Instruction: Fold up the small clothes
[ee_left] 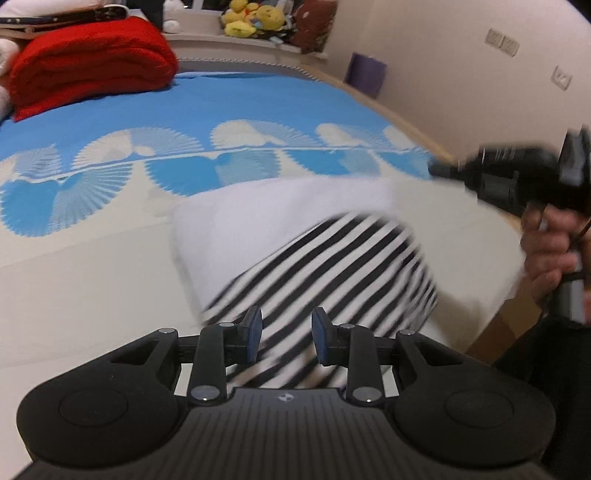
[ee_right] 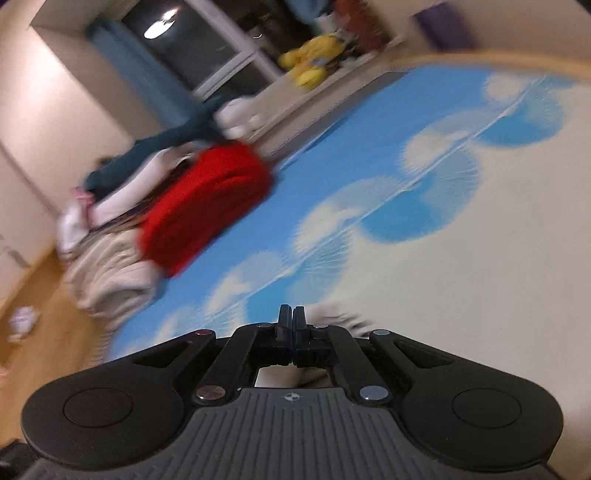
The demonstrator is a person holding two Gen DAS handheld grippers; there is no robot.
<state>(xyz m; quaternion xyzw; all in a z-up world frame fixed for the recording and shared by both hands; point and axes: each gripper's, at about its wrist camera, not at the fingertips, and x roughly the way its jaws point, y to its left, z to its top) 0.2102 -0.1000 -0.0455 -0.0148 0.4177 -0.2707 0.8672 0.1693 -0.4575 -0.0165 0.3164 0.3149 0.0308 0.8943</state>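
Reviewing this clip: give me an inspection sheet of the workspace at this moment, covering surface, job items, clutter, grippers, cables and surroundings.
Surface: bed cover, blue with white fan shapes, cream toward the near side.
Job's things: striped garment, black and white with a plain white part, blurred, lying on the cover ahead of the left gripper.
Clutter: folded red blanket at the far corner; a pile of pale bedding beside it.
Grippers: left gripper open above the stripes, pads not pressing cloth; right gripper shut, and whether cloth is pinched cannot be told.
Cables: a thin dark cable by the person's hand.
Surroundings: yellow plush toys on a shelf, wall sockets, dark window.
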